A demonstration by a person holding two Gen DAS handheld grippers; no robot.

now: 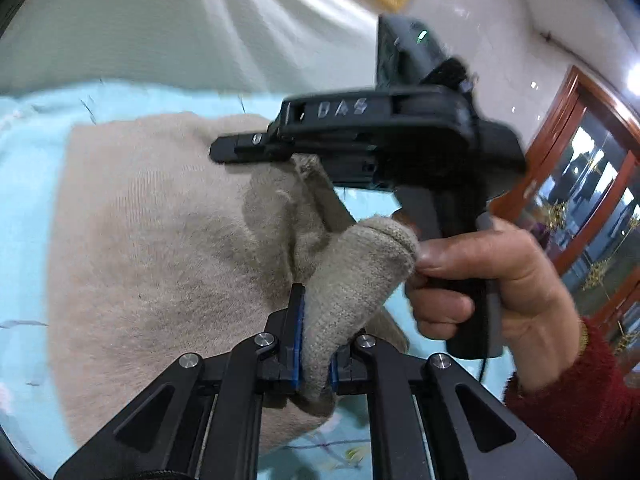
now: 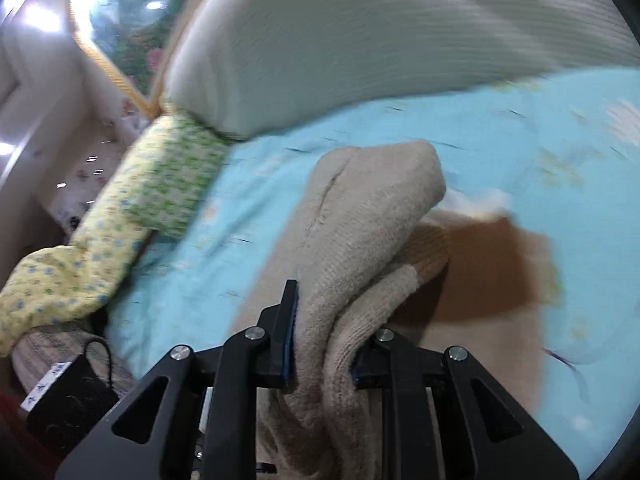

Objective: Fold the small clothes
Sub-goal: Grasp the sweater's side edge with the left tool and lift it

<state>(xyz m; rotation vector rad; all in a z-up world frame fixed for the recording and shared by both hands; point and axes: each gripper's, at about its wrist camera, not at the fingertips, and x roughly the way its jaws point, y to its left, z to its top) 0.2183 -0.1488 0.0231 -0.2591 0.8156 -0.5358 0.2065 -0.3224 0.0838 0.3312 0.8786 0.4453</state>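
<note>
A beige knit garment (image 1: 152,232) lies on a light blue bedsheet (image 1: 28,168). My left gripper (image 1: 316,364) is shut on a bunched beige ribbed part of the garment, lifted above the rest. My right gripper (image 1: 256,148) shows in the left wrist view, held by a hand (image 1: 492,276), its fingers pinching another fold of the same garment. In the right wrist view my right gripper (image 2: 324,356) is shut on a thick fold of the beige garment (image 2: 360,224), which drapes forward over the sheet (image 2: 520,128).
A grey-white striped pillow (image 2: 360,32) lies at the head of the bed. A yellow-green patterned cloth (image 2: 116,220) lies at the left bed edge. A black box with a cable (image 2: 68,396) sits low left. A wooden glass cabinet (image 1: 592,184) stands at the right.
</note>
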